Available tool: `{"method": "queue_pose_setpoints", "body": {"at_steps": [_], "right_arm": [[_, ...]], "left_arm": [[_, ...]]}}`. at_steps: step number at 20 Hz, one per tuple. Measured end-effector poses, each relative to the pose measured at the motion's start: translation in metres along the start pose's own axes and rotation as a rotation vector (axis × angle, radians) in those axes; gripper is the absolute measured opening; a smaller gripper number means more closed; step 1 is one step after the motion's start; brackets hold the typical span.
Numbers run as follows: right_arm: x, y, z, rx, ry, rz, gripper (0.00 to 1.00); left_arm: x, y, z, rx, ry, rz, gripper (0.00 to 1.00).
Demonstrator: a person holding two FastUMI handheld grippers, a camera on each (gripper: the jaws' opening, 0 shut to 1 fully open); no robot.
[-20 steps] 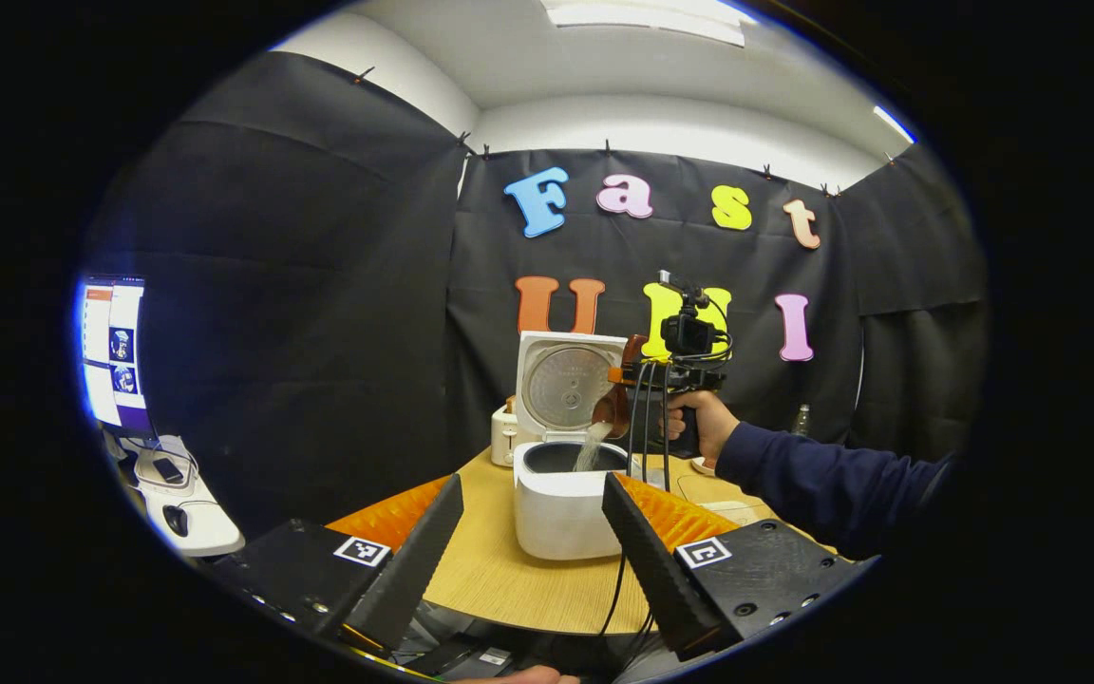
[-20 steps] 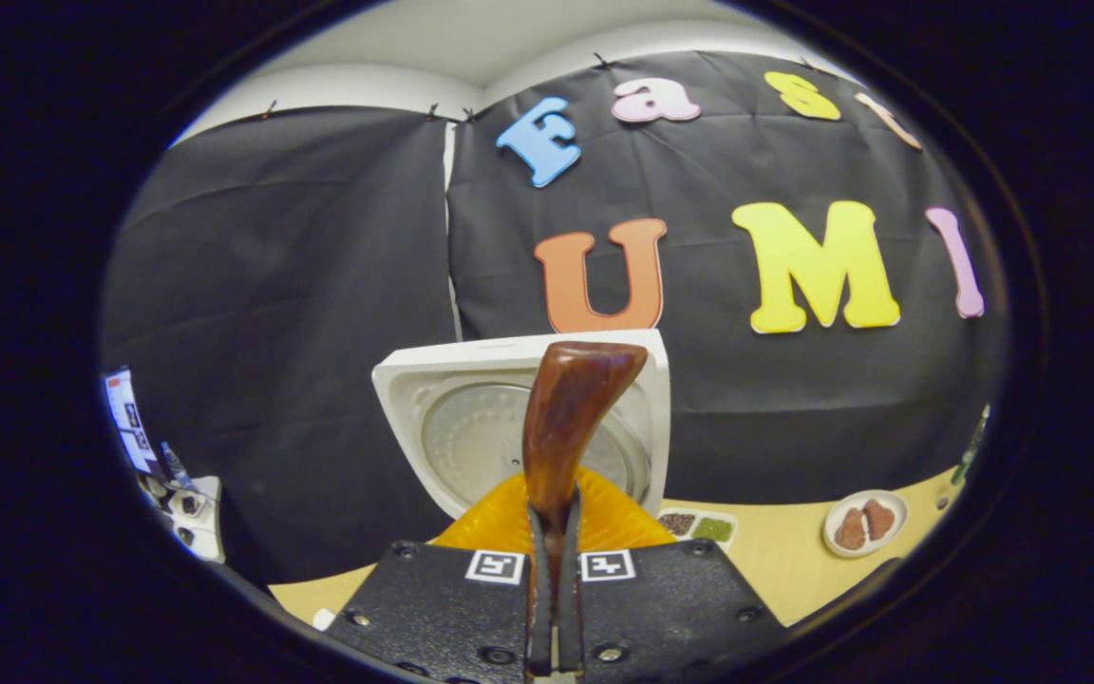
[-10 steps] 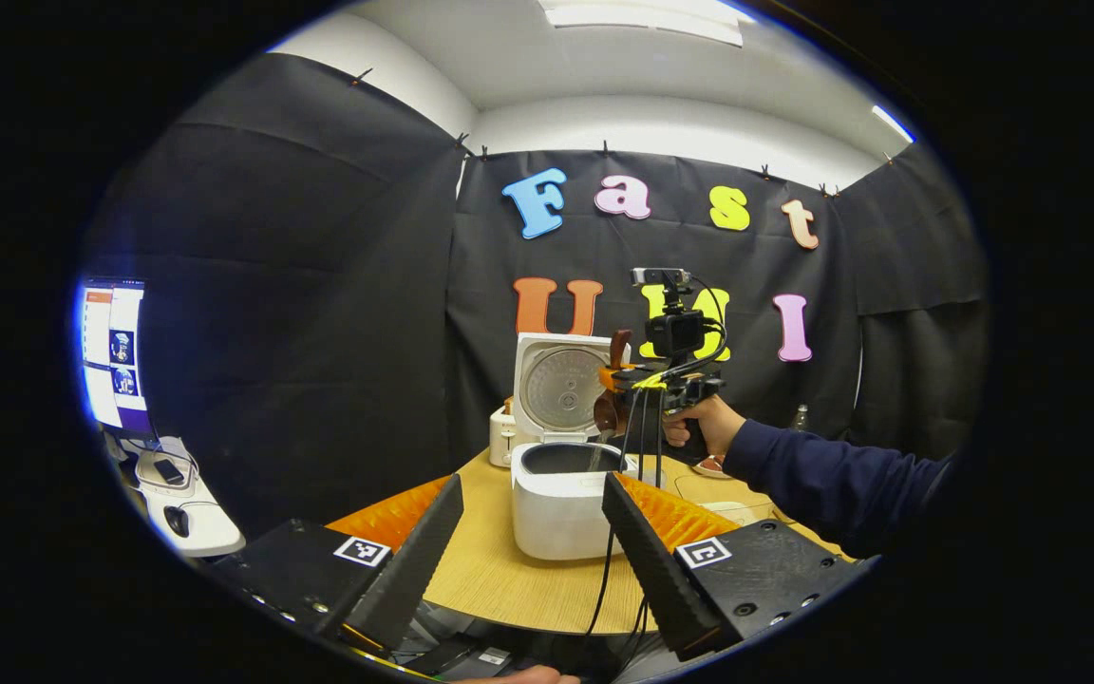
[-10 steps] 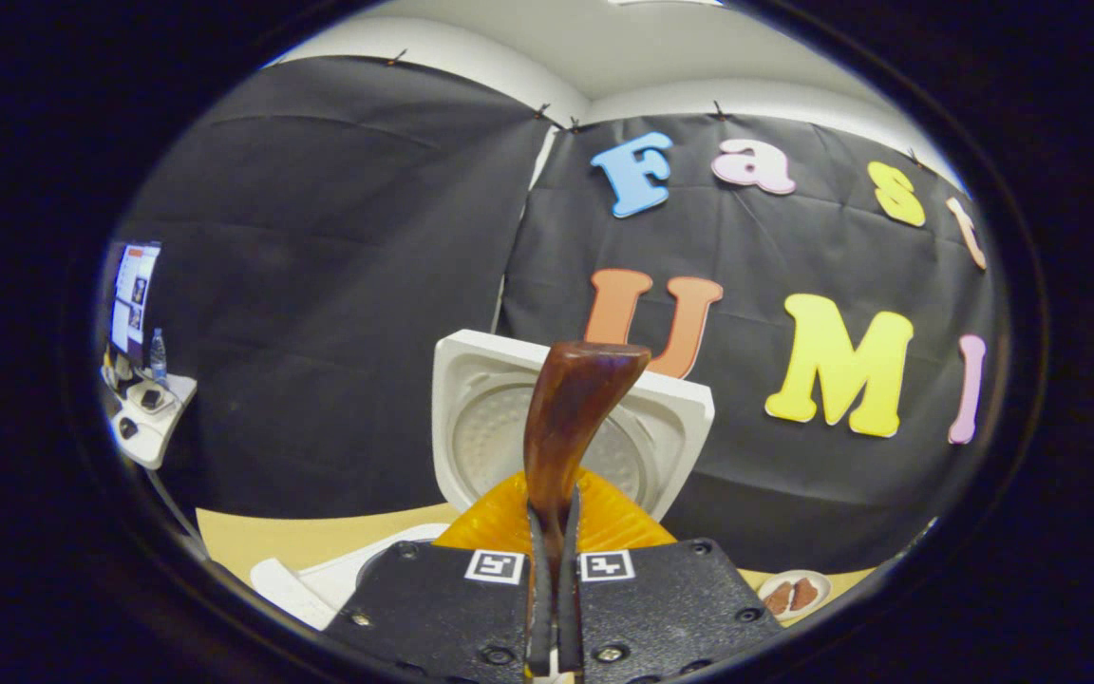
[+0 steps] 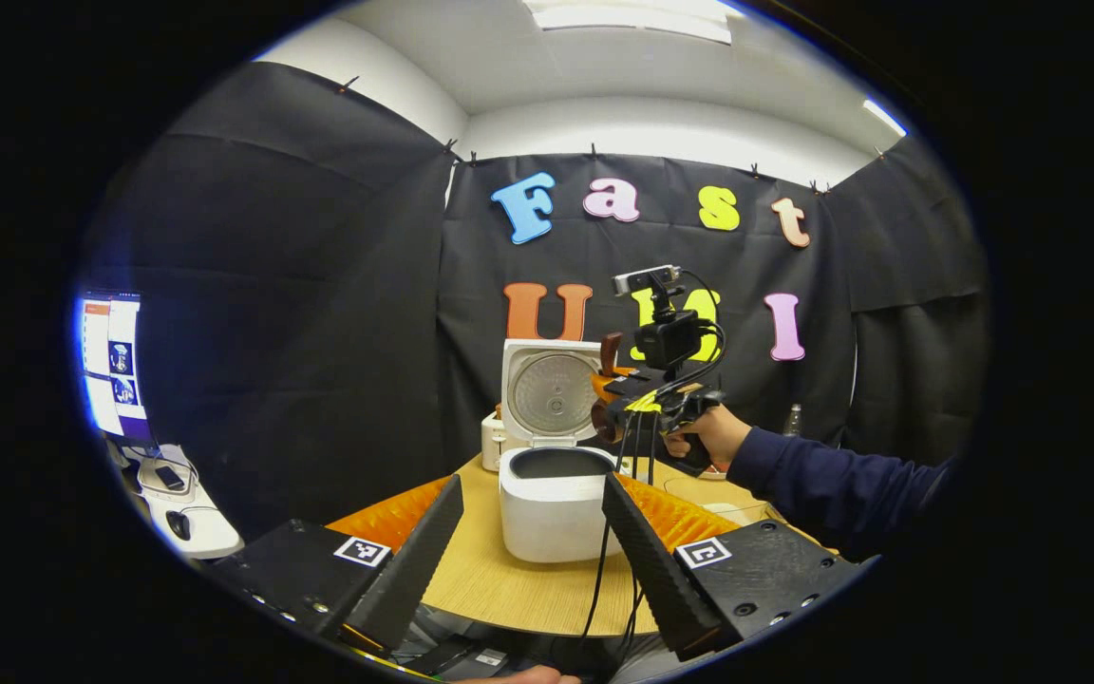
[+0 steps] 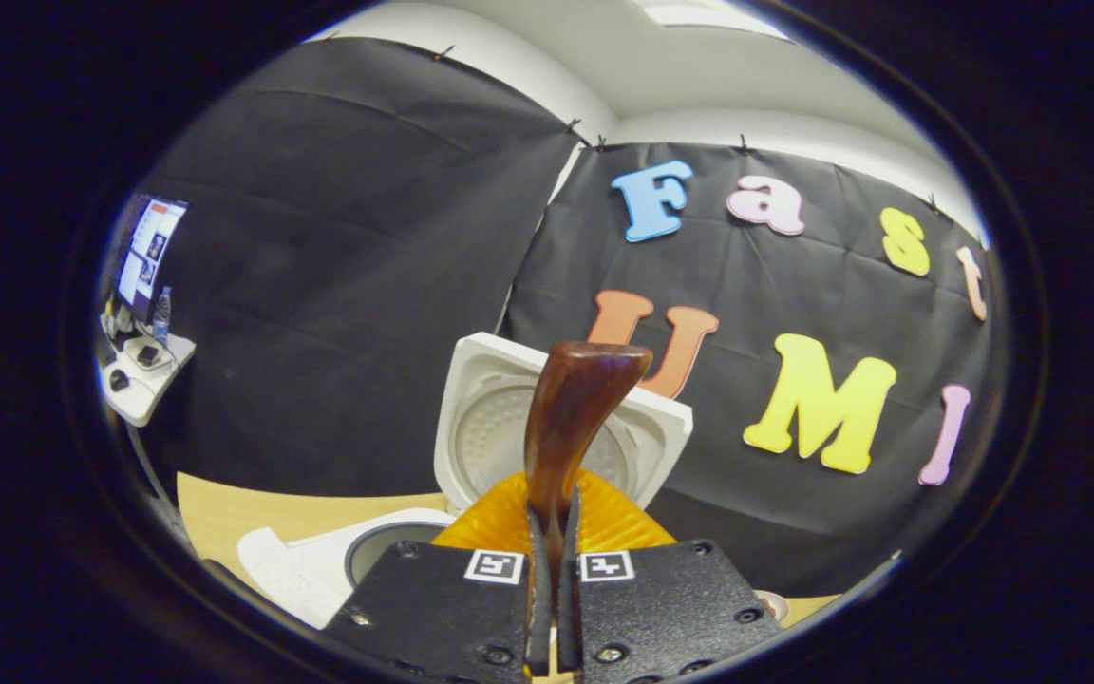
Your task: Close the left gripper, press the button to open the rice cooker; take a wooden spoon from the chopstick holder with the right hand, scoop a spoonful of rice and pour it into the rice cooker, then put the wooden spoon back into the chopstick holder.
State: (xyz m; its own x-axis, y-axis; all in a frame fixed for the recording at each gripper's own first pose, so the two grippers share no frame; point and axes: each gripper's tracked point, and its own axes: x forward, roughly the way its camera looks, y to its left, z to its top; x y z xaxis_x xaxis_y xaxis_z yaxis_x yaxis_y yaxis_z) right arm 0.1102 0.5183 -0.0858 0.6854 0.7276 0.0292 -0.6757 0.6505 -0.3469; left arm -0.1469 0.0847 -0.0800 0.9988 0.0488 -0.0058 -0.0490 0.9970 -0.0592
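Note:
The white rice cooker (image 5: 552, 508) stands on the round wooden table (image 5: 509, 584) with its lid (image 5: 547, 389) up and its dark pot bare. My left gripper (image 5: 533, 486) hangs open in front of it, nothing between the fingers. Above the cooker's right rim, a hand (image 5: 699, 435) holds my right gripper (image 5: 618, 404), shut on the brown wooden spoon (image 5: 610, 351). In the right gripper view, the spoon's handle (image 6: 571, 413) rises from my right gripper (image 6: 555, 518), with the open lid (image 6: 509, 432) behind and the pot (image 6: 386, 560) low on the left. The spoon's bowl is hidden.
A small white appliance (image 5: 490, 439) stands behind the cooker. A dark blue sleeve (image 5: 832, 484) reaches in from the right over the table. Cables (image 5: 604, 560) hang from the right gripper in front of the cooker. A monitor (image 5: 110, 356) and side desk (image 5: 181, 503) are far left.
Rice was falling from the spoon into the pot a second ago; the stream has stopped. The right gripper has swung round and drawn slightly right of the pot, spoon still held.

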Motion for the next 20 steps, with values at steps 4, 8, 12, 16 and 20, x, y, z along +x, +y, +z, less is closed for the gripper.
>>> {"method": "queue_pose_setpoints", "body": {"at_steps": [4,8,12,16,20], "right_arm": [[-0.034,-0.034,0.004,0.092,-0.005,-0.014,0.08],[-0.075,-0.082,0.003,0.154,0.011,-0.065,0.09],[-0.113,-0.13,-0.004,0.213,0.052,-0.127,0.1],[-0.154,-0.172,-0.008,0.248,0.048,-0.177,0.11],[-0.197,-0.211,-0.024,0.239,0.072,-0.251,0.12]], "left_arm": [[0.015,-0.018,-0.002,0.014,0.021,-0.016,0.94],[0.031,-0.04,0.002,0.034,0.018,-0.036,0.94],[0.058,-0.063,0.005,0.053,0.019,-0.064,0.94],[0.081,-0.088,0.006,0.065,0.018,-0.107,0.94],[0.097,-0.094,0.009,0.073,-0.016,-0.113,0.96]]}}
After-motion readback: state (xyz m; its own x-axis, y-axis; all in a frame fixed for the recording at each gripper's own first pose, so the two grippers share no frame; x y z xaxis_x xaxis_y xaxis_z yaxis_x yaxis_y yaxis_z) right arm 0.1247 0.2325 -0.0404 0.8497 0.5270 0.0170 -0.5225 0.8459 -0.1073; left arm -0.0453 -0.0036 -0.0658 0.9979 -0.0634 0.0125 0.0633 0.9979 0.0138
